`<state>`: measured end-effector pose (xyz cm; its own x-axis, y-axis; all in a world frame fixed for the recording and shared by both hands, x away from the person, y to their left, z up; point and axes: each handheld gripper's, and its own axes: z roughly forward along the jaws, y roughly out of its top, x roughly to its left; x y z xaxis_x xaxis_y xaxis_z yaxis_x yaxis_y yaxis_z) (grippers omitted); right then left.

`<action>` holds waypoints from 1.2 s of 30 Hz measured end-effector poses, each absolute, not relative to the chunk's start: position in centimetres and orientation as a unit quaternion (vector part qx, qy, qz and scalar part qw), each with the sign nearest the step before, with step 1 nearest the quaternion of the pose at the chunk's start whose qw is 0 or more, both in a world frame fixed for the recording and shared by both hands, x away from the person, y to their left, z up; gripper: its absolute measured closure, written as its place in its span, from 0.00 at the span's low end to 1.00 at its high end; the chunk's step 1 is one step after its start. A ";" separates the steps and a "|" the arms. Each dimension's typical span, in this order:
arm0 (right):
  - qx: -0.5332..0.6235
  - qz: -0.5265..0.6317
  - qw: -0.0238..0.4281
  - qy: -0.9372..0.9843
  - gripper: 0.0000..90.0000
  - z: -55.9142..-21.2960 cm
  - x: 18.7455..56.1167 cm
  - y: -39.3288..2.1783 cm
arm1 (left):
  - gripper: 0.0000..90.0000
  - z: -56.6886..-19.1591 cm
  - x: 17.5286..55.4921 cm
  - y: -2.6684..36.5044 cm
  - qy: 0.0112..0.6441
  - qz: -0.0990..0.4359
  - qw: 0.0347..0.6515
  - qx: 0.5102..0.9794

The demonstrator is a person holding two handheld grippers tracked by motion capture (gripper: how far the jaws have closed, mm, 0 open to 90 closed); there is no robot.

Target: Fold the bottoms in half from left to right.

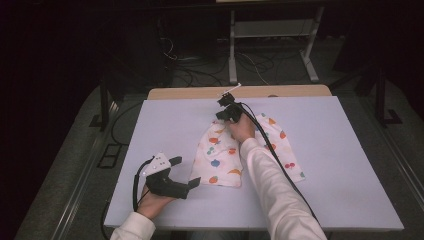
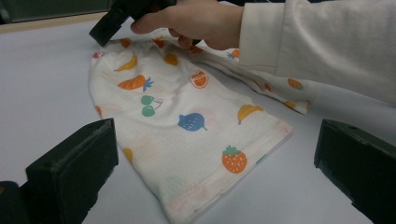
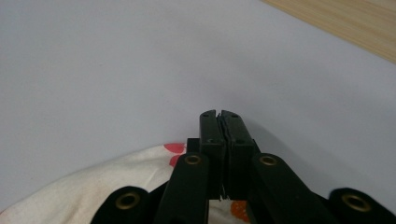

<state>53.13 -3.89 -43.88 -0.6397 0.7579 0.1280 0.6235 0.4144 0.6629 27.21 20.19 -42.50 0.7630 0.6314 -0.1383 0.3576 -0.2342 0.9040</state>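
A white cloth (image 1: 220,155) printed with coloured fruit lies flat on the white table top (image 1: 325,175). My right gripper (image 1: 220,116) is at the cloth's far corner, tipped down onto it. In the right gripper view its jaws (image 3: 219,116) are pressed together, and the cloth (image 3: 93,186) runs up to them beside a red print. The left gripper view shows that same tip (image 2: 100,37) on the cloth's (image 2: 187,121) top corner. My left gripper (image 1: 185,171) rests near the front left, open, its jaws (image 2: 215,154) facing the cloth's near hem without touching it.
A wooden strip (image 1: 200,93) borders the far edge of the white top. Behind the table a metal frame (image 1: 270,30) stands among cables on the dark floor. The right sleeve (image 1: 280,195) crosses the cloth's right half. Bare white surface lies to the left and right.
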 end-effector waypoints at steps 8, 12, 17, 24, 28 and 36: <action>0.417 0.357 0.087 0.831 0.98 -43.6 52.8 -4.2 | 0.00 -42.5 27.8 20.4 0.342 0.124 0.508 0.781; 0.423 0.362 0.086 0.826 0.98 -43.2 52.5 -4.5 | 0.00 -42.1 28.1 20.2 0.344 0.119 0.483 0.796; 0.422 0.373 0.088 0.822 0.98 -42.8 52.1 -4.7 | 0.00 -42.1 28.6 20.1 0.353 0.112 0.468 0.802; 0.423 0.380 0.092 0.818 0.98 -42.8 51.7 -5.0 | 0.00 -41.8 29.7 20.4 0.368 0.107 0.447 0.808; 0.424 0.385 0.092 0.815 0.98 -42.9 51.4 -5.0 | 0.00 -41.8 30.6 20.6 0.385 0.080 0.440 0.807; 0.422 0.393 0.095 0.811 0.98 -42.8 50.7 -5.3 | 0.00 -42.7 31.3 20.4 0.396 0.043 0.419 0.816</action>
<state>50.74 -5.35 -42.75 -0.6258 0.7594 0.1780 0.6104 0.3347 0.7180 31.30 20.40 -42.65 0.6834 0.6813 -0.2622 0.6100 -0.3356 0.7179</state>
